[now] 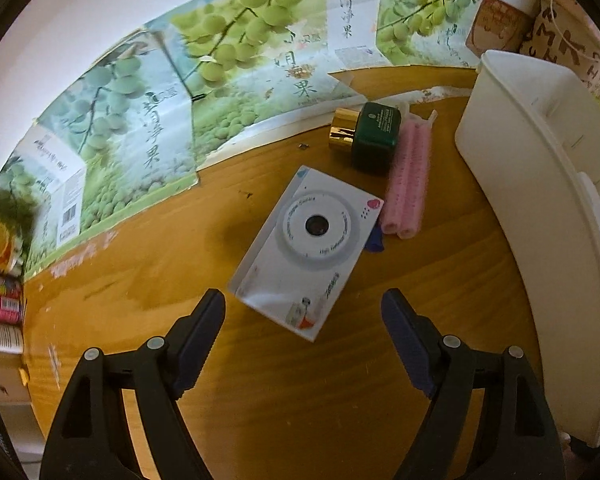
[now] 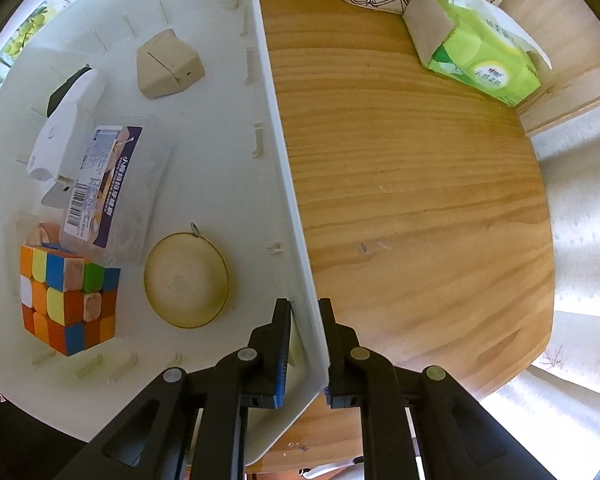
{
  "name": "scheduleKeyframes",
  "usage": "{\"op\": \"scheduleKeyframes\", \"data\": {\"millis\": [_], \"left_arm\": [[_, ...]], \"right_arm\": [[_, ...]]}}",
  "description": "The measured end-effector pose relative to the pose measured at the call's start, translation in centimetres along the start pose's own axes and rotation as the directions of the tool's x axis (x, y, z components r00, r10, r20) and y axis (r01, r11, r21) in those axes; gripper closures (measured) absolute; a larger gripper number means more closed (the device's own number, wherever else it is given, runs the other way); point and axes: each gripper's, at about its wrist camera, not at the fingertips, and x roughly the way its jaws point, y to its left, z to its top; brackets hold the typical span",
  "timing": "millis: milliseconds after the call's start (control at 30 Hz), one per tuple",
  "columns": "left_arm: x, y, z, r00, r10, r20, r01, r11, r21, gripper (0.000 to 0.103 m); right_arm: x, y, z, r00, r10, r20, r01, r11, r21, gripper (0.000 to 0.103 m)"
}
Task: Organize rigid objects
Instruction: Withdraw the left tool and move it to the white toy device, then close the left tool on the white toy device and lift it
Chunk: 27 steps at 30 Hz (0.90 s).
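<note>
While the left gripper (image 1: 303, 304) points down at the table (image 1: 260, 380), its jaws stand wide with nothing between them. One white toy camera (image 1: 306, 250) lies flat just ahead of the fingertips, nearer the left finger. Beyond it lie one green bottle (image 1: 374, 136) with a gold cap and one pair of pink rollers (image 1: 406, 184), touching each other. One white bin (image 1: 540, 208) stands to the right. The step in hand looks like reaching for the camera; the next move probably calls for lowering so the fingers straddle its narrow sides, then closing.

From the right wrist, the right gripper (image 2: 305, 306) is nearly closed, clamping the wall of the bin (image 2: 284, 168), one finger inside and one outside, seemingly to steady it. Inside, left of the fingers, are one puzzle cube (image 2: 68, 300), one round mirror (image 2: 186, 280), one labelled clear box (image 2: 108, 188), one tan block (image 2: 168, 64) and one white gadget (image 2: 64, 124). One tissue pack (image 2: 476, 52) sits outside, far ahead.
</note>
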Motion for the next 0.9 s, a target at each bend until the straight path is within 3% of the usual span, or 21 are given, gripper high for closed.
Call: {"op": "scheduleKeyframes", "data": {"millis": [333,900], "left_arm": [[2.3,0.4,2.0,1.0,0.003,-0.016,-0.002,1.0,0.018,0.02],[5.0,1.0,4.1,0.995,-0.096,-0.013,0.096,0.995,0.01,0.019]], "right_arm": [[0.1,-0.1,0.4,1.0,-0.01,-0.013,0.01,1.0,0.021,0.089],[-0.1,-0.5,0.9,1.0,-0.016,-0.026,0.017,0.999,0.045,0.088]]}}
